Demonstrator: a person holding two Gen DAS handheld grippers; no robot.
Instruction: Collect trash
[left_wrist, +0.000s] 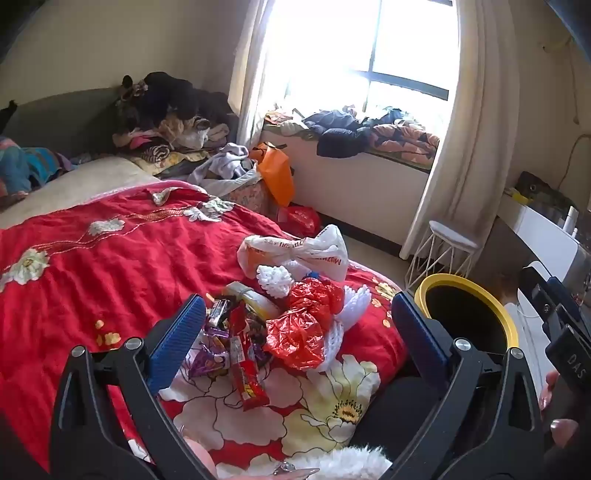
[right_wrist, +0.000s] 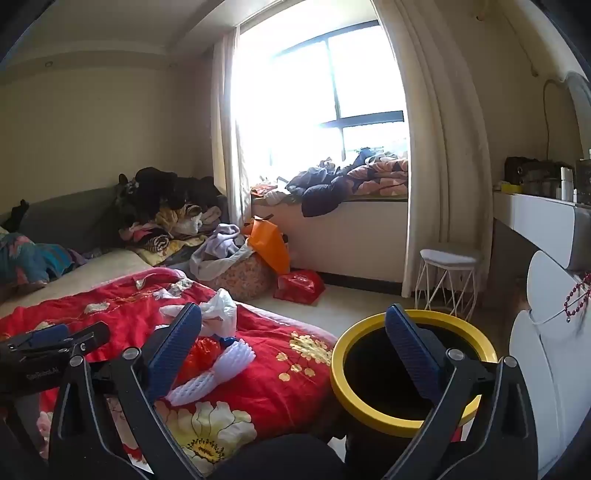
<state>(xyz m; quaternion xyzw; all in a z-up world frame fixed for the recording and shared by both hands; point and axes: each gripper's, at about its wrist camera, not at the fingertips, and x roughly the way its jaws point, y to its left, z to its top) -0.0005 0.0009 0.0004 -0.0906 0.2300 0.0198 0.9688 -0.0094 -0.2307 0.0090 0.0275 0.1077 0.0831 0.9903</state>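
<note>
A heap of trash lies on the red flowered bedspread (left_wrist: 110, 266): a white plastic bag (left_wrist: 306, 251), a crumpled red plastic bag (left_wrist: 303, 328), white foam netting (left_wrist: 275, 278), and red and purple snack wrappers (left_wrist: 236, 343). My left gripper (left_wrist: 299, 336) hangs open just above this heap, nothing between its blue pads. A black bin with a yellow rim (right_wrist: 410, 365) stands on the floor beside the bed. My right gripper (right_wrist: 295, 354) is open and empty, its right finger (right_wrist: 410, 347) over the bin's mouth. The red bag (right_wrist: 201, 354) and foam netting (right_wrist: 221, 369) show past its left finger.
A white wire stool (right_wrist: 448, 280) stands beyond the bin by the curtain. A white dresser (right_wrist: 543, 229) runs along the right. Clothes pile on the bed's far side (right_wrist: 173, 214) and the window seat (right_wrist: 332, 184). An orange bag (right_wrist: 267, 245) and red bag (right_wrist: 297, 286) sit on the floor.
</note>
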